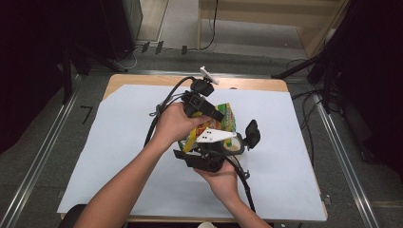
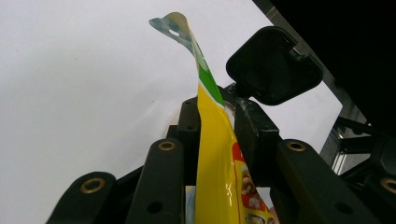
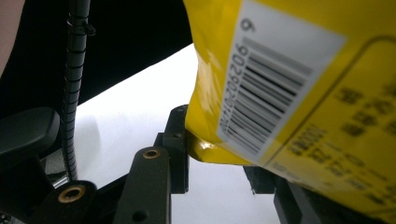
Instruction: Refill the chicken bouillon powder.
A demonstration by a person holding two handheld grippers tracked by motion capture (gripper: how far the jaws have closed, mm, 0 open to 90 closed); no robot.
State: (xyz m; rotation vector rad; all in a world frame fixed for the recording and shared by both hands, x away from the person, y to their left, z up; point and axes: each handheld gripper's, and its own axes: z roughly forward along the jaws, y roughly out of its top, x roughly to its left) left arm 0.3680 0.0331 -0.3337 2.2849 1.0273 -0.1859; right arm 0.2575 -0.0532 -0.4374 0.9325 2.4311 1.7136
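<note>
Right, one glossy yellow snack bag (image 1: 223, 121) sits mid-frame in the high view, above the white paper sheet (image 1: 119, 142) covering the wooden table (image 1: 266, 84). Two grippers work it. Left gripper (image 2: 215, 116) has its black jaws clamped together on the bag's thin crinkled edge, green band and sealed tip poking upward. Right gripper (image 3: 217, 154) pinches the lower corner beside the barcode label (image 3: 266, 88). Two hands bunch close at centre; smooth paper lies open toward every edge.
</note>
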